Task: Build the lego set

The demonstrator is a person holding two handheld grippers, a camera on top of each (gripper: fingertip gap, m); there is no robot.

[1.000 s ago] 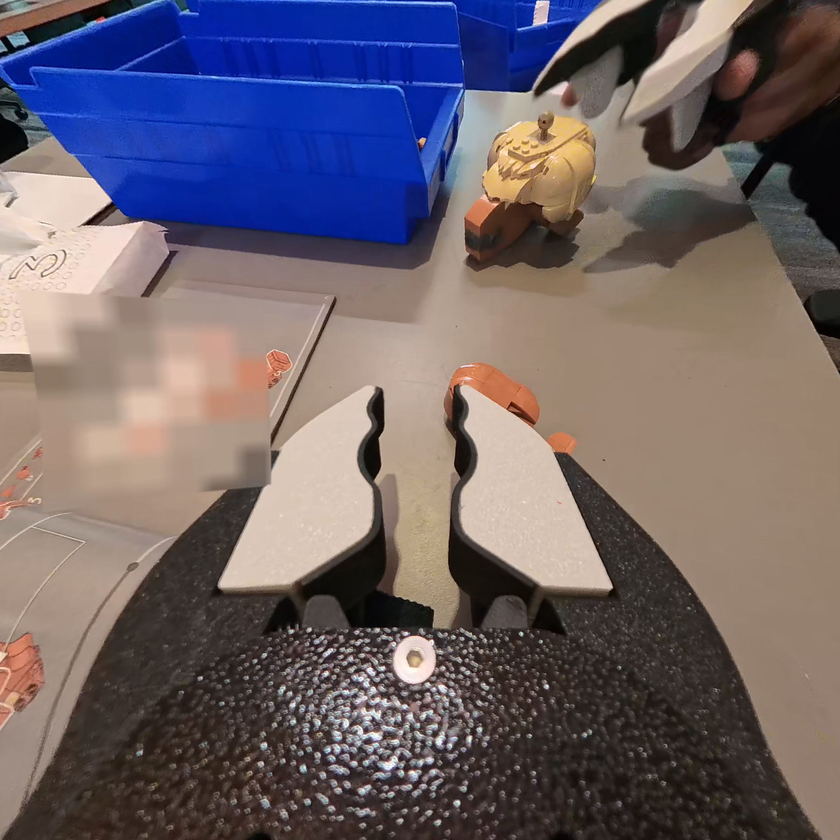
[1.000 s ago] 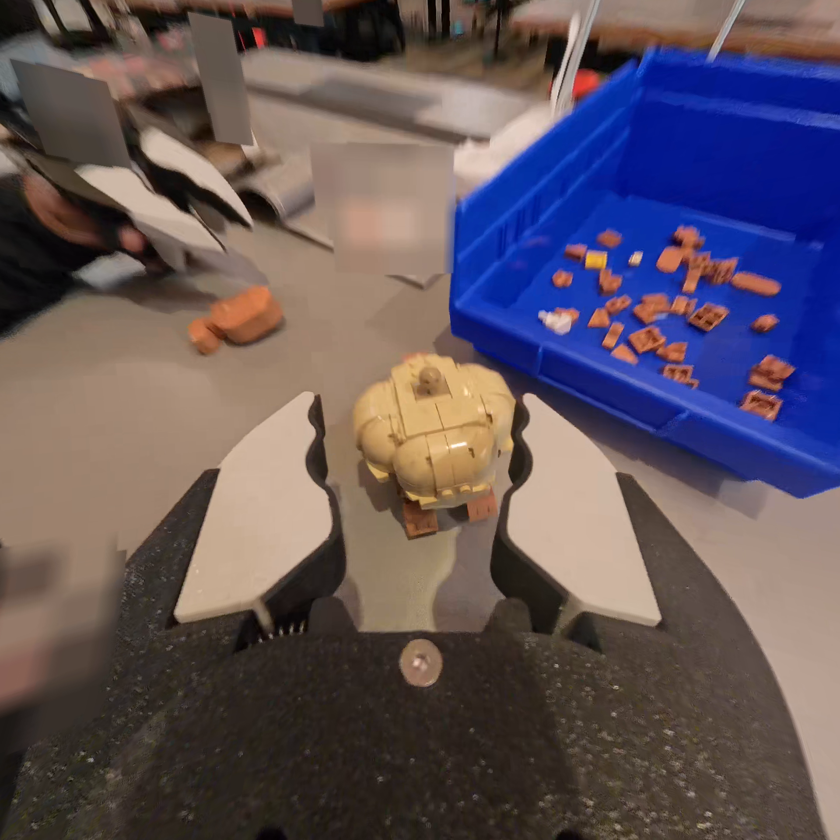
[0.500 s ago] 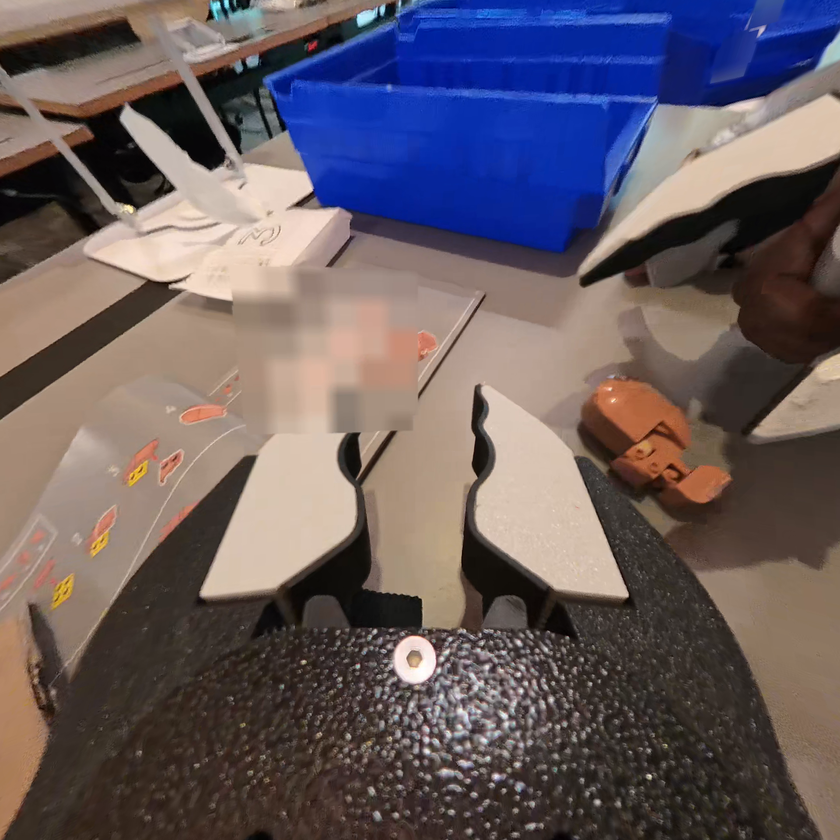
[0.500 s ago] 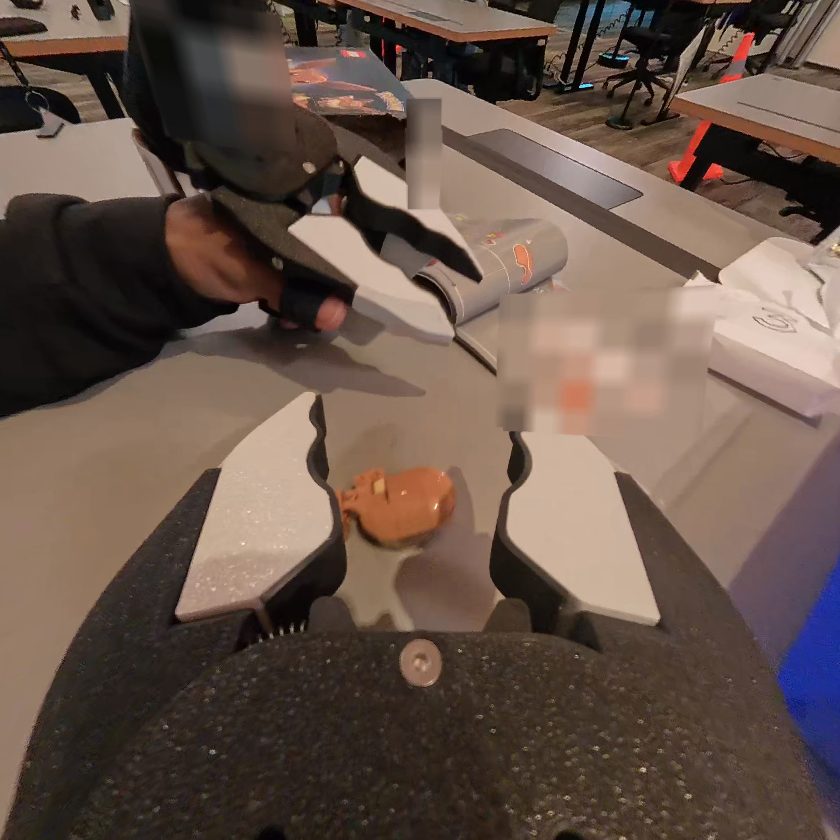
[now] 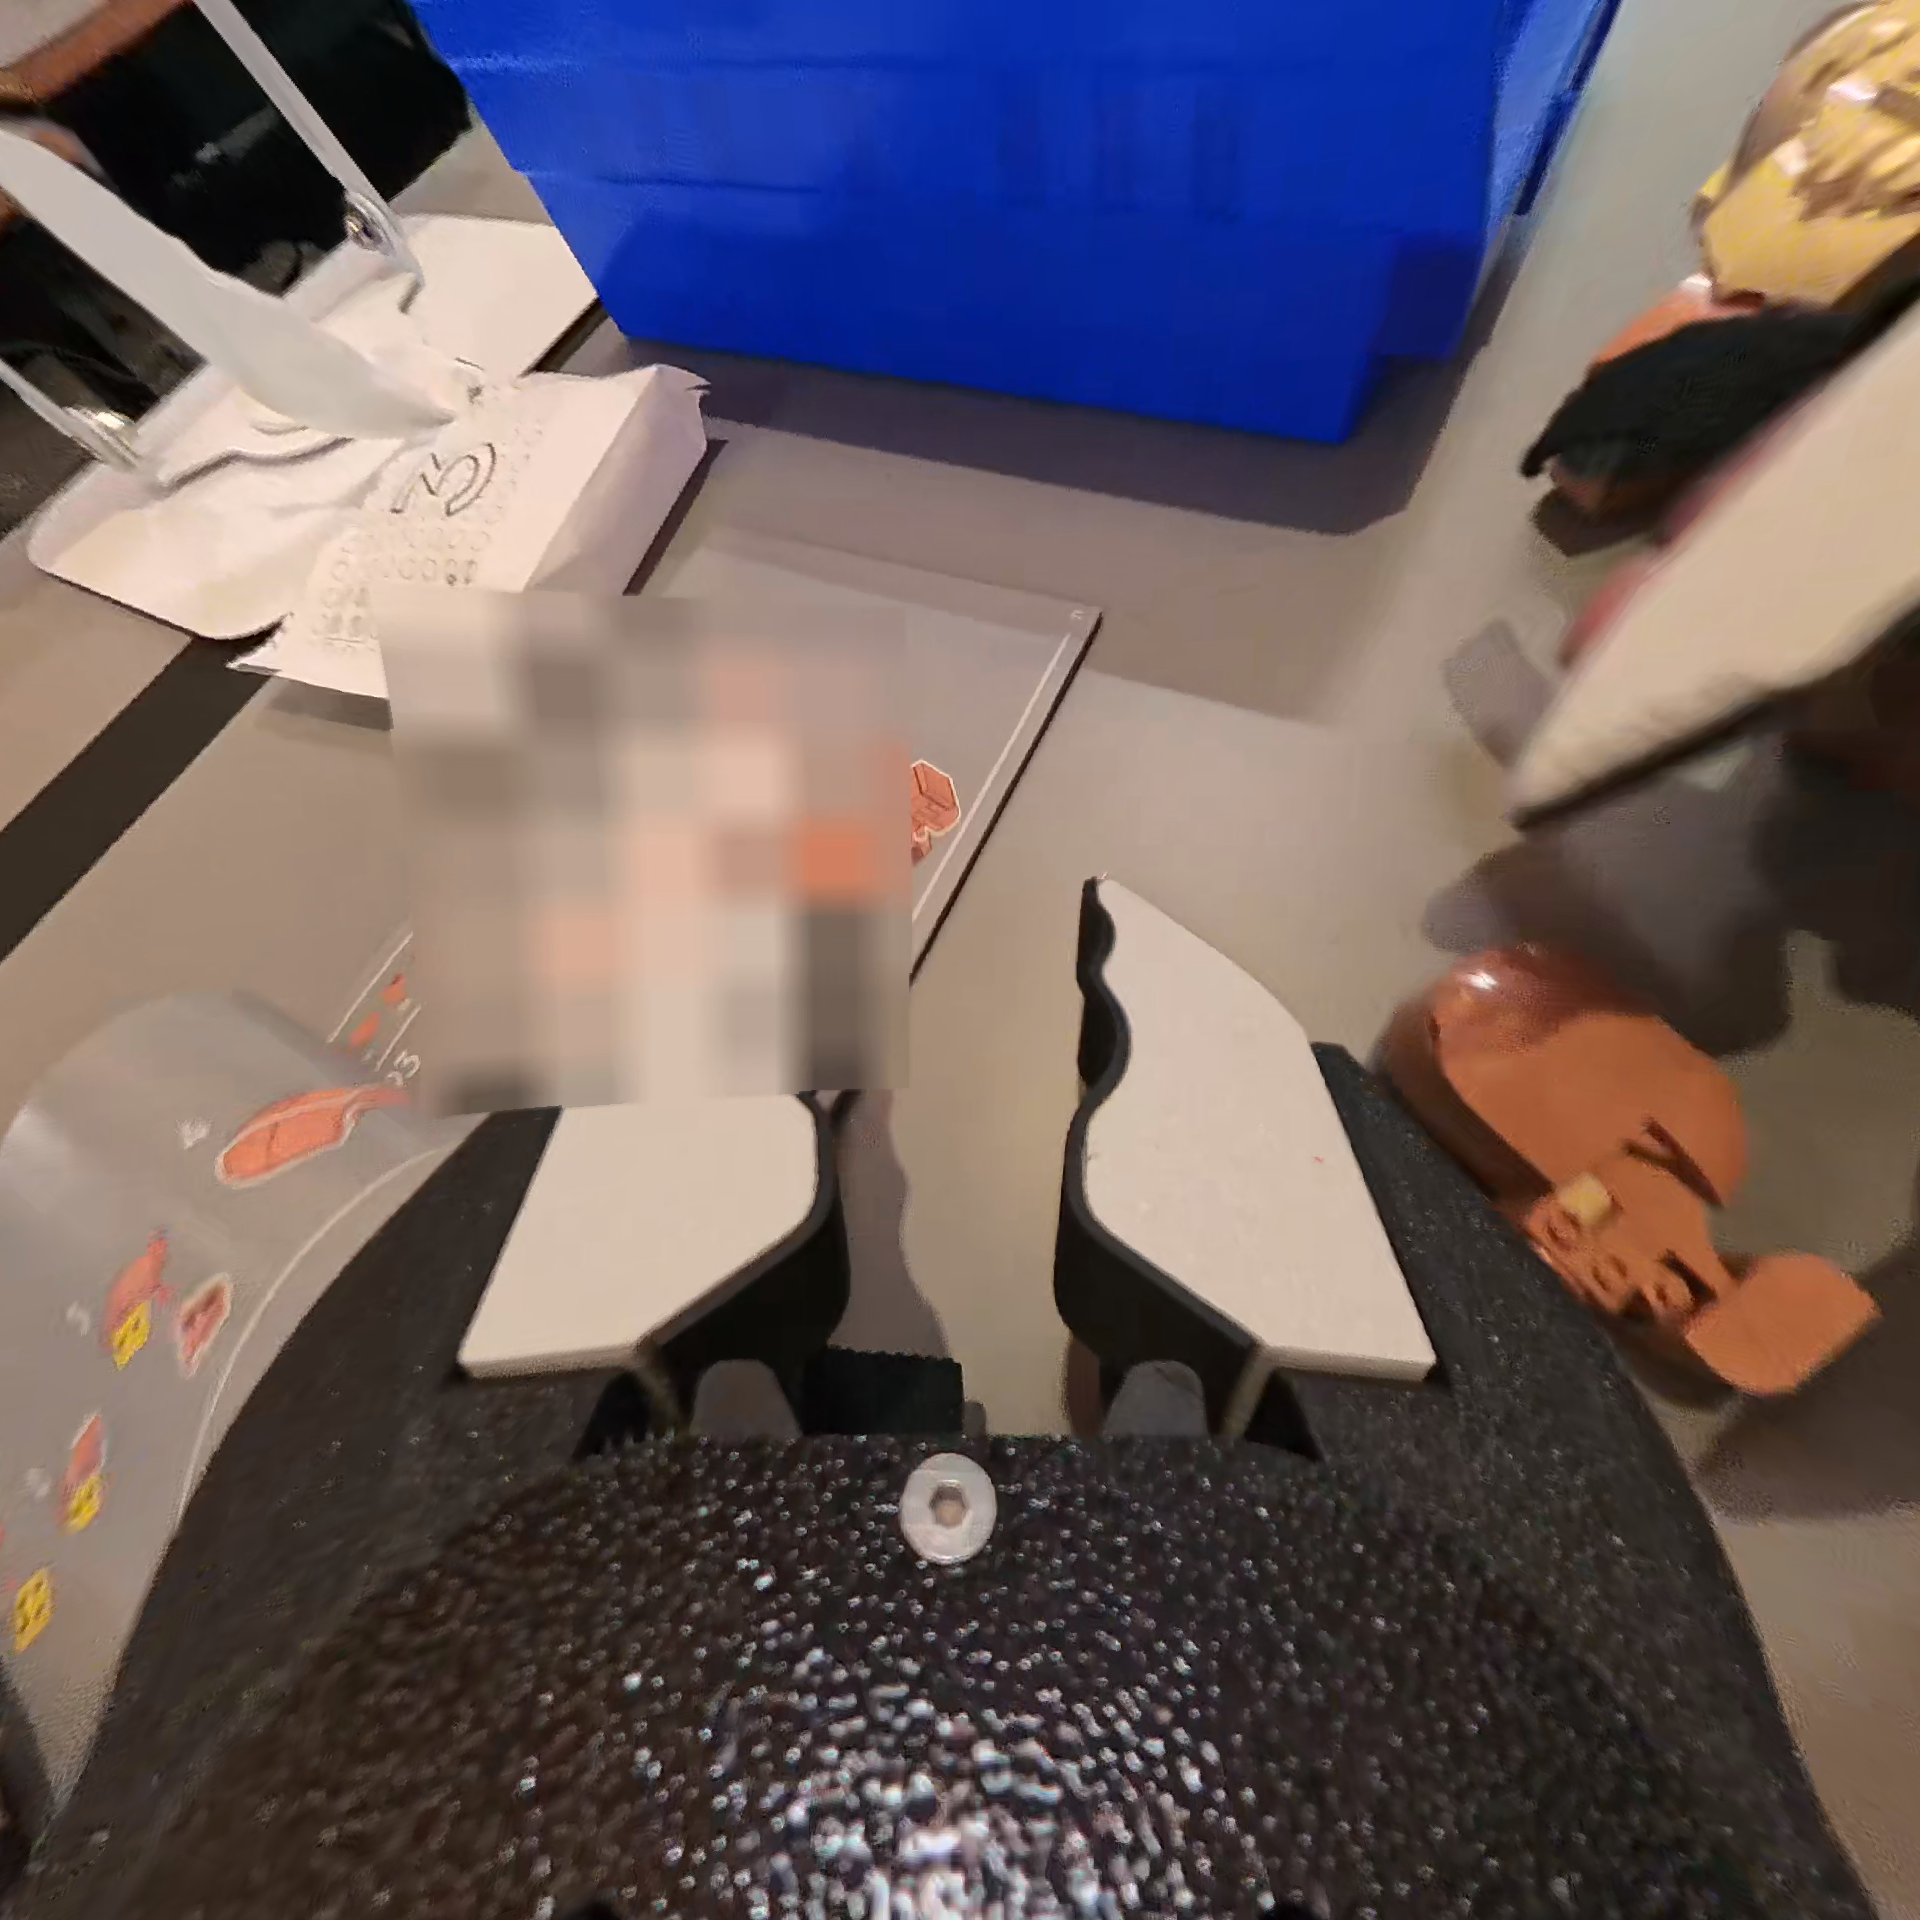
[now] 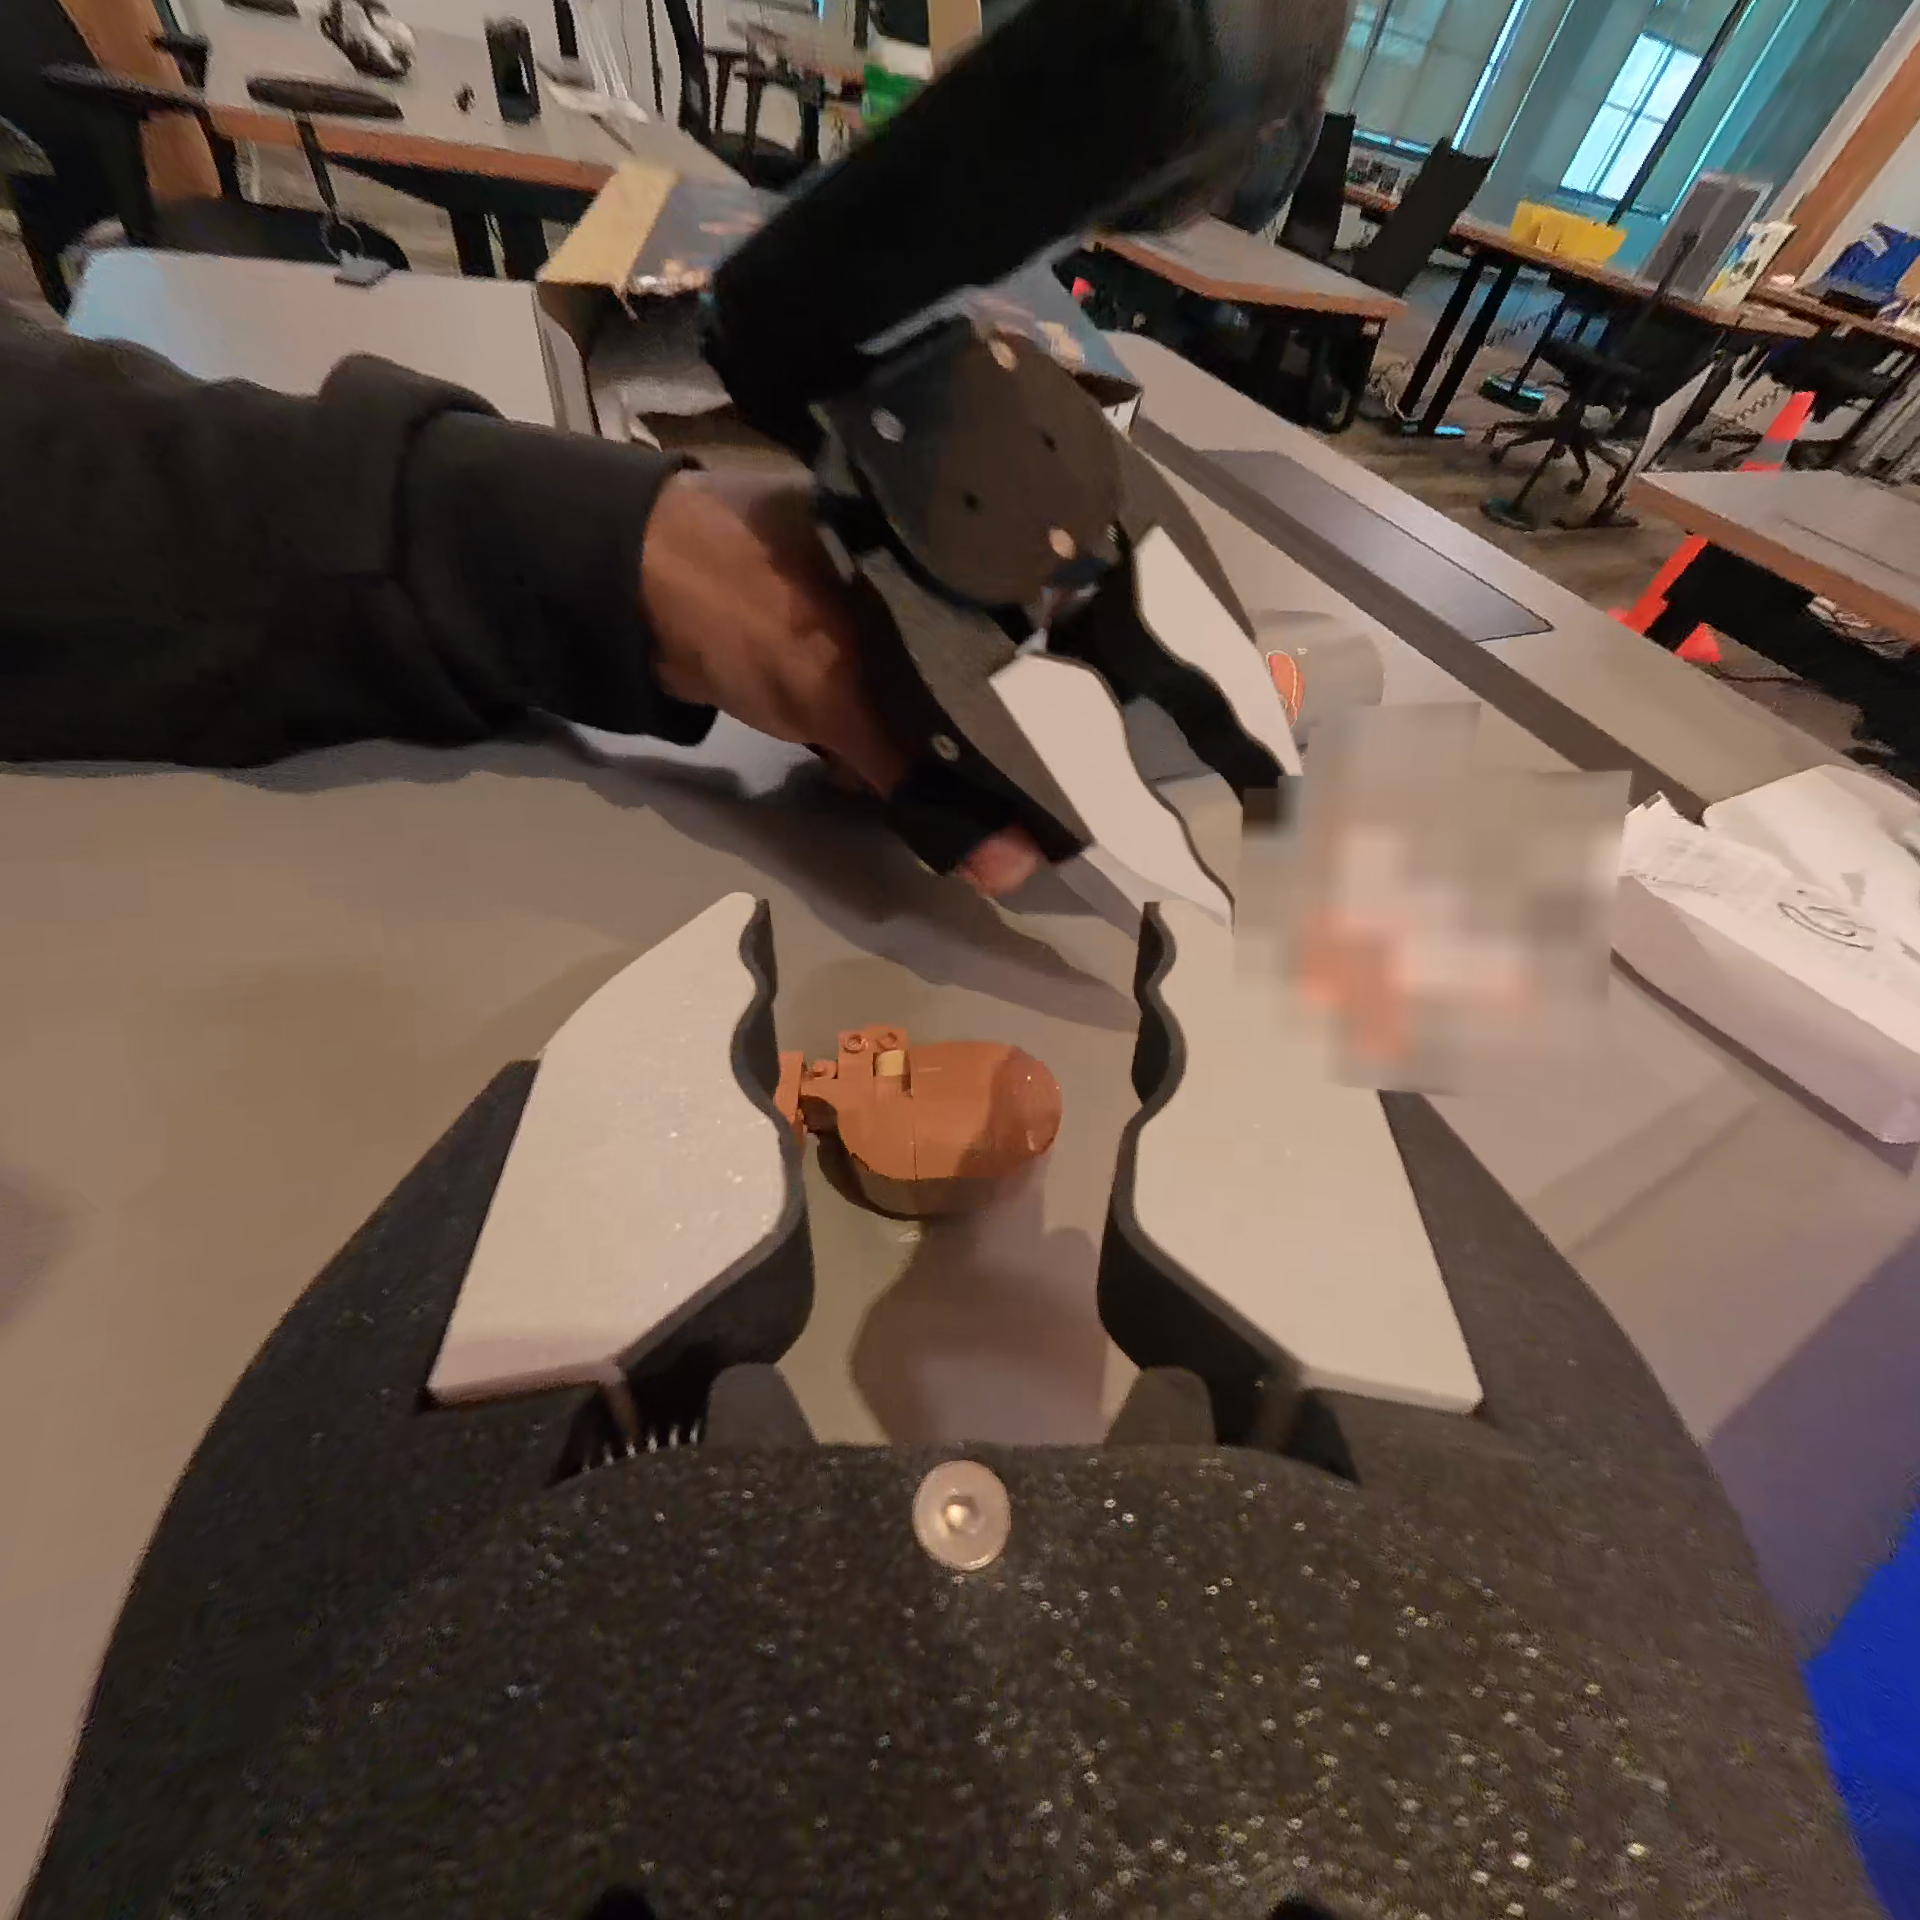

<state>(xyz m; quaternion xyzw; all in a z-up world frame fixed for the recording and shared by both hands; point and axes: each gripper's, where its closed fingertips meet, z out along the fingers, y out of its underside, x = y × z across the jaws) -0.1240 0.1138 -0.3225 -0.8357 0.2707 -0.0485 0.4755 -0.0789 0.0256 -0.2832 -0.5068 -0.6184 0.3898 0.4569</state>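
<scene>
A brown brick-built piece (image 6: 935,1122) lies on the grey table (image 6: 260,987) between the fingers of my right gripper (image 6: 954,914). The left pad is at the piece's end and the right pad stands clear of it, so this gripper is open. The piece also shows in the left wrist view (image 5: 1579,1164), just right of my left gripper (image 5: 956,935). That gripper is open and empty, with one fingertip behind a blurred patch. The right wrist view shows it (image 6: 1247,831) open too, held by a hand (image 6: 748,644). A tan brick model (image 5: 1829,177) stands at the far right.
A blue bin (image 5: 987,187) stands ahead of the left gripper, and its corner shows in the right wrist view (image 6: 1870,1714). White paper bags (image 5: 416,488) and an open instruction booklet (image 5: 997,707) with a curled page (image 5: 156,1195) lie to the left. Other desks and chairs stand beyond.
My right gripper left the tan model, came down around the brown piece, and its jaws narrowed a little. My left gripper opened wider and swung left, away from the brown piece.
</scene>
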